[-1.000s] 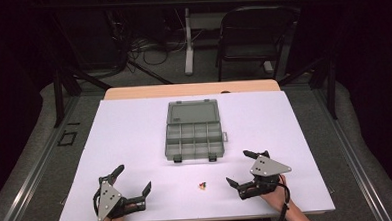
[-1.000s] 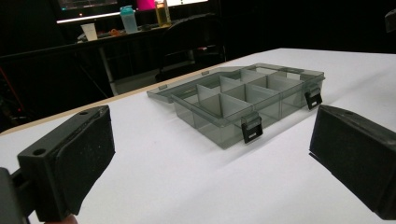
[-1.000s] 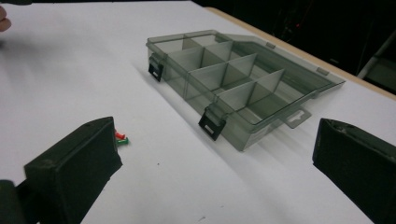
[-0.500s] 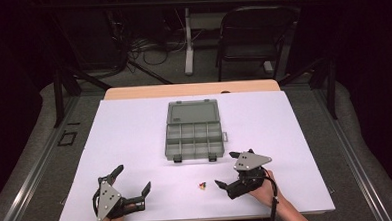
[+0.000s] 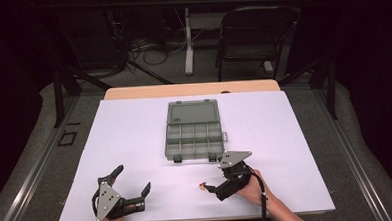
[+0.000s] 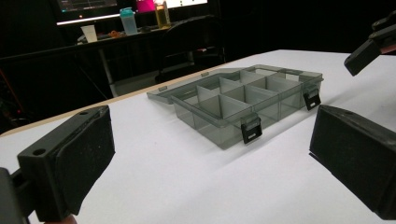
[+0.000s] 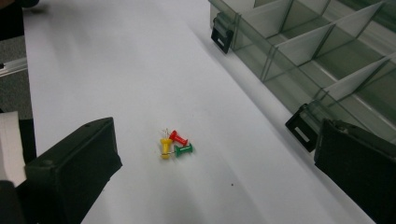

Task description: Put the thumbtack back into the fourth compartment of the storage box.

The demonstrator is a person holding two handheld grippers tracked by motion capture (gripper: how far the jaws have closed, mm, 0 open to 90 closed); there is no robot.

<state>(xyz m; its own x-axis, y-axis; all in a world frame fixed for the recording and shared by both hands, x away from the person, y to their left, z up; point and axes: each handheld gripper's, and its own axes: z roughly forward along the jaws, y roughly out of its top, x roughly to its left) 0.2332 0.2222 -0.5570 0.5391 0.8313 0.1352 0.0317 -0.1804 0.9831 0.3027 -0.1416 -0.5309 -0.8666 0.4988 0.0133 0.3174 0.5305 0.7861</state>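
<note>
Three push pins (image 7: 173, 143), one red, one yellow and one green, lie in a small cluster on the white table top; in the high view the pins (image 5: 202, 187) sit near the front edge. My right gripper (image 5: 215, 176) is open just right of them, its lower jaw tip close to the cluster. In the right gripper view the pins lie ahead, between the wide-spread jaws of that gripper (image 7: 210, 172). An open grey translucent compartment box (image 5: 194, 130) stands mid-table, its cells looking empty. My left gripper (image 5: 132, 179) rests open at the front left, holding nothing.
The box (image 6: 243, 100) has two black latches on its near wall and its lid laid flat behind. A jaw of the right gripper (image 6: 369, 46) shows at the top right of the left gripper view. A chair (image 5: 253, 35) and cables stand beyond the table.
My right gripper has moved left across the table and turned toward the push pins. The left gripper, the pins and the box have stayed where they were.
</note>
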